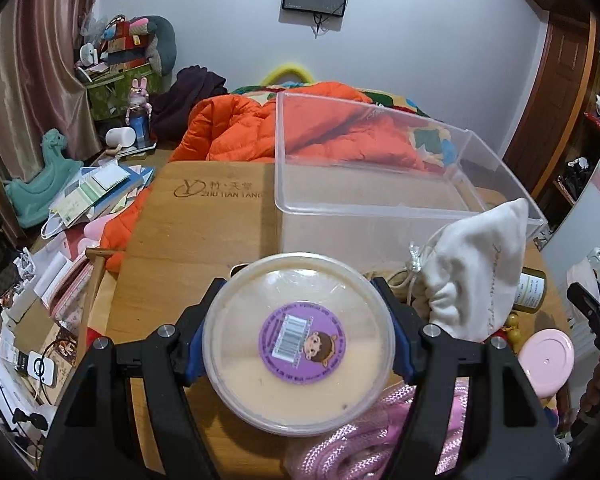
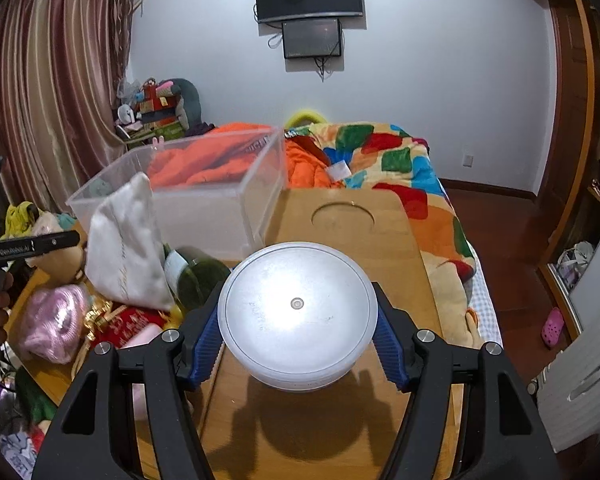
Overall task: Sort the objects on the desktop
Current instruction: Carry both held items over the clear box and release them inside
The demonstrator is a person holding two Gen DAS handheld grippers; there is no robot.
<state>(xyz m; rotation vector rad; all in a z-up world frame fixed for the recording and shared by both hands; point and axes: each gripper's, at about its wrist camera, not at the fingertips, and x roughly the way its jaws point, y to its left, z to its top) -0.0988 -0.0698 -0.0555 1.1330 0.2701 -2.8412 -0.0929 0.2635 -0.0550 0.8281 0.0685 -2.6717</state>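
My left gripper (image 1: 298, 336) clamps the labelled tub (image 1: 298, 344); right gripper (image 2: 296, 332) clamps the white jar (image 2: 298, 316); clear bin (image 1: 380, 184) far behind.

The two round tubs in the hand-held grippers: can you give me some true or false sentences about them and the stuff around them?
1. The left hand-held gripper holds a round tub with a purple sticker. True.
2. The right hand-held gripper holds a green bottle. False: it grips a round white tub; the green bottle lies on the table.
3. The clear plastic bin is full of toys. False: it looks empty.
4. A white drawstring pouch leans beside the bin. True.
5. The wooden table has writing on it. True.
6. The pink rope is inside the bin. False: it lies on the table.
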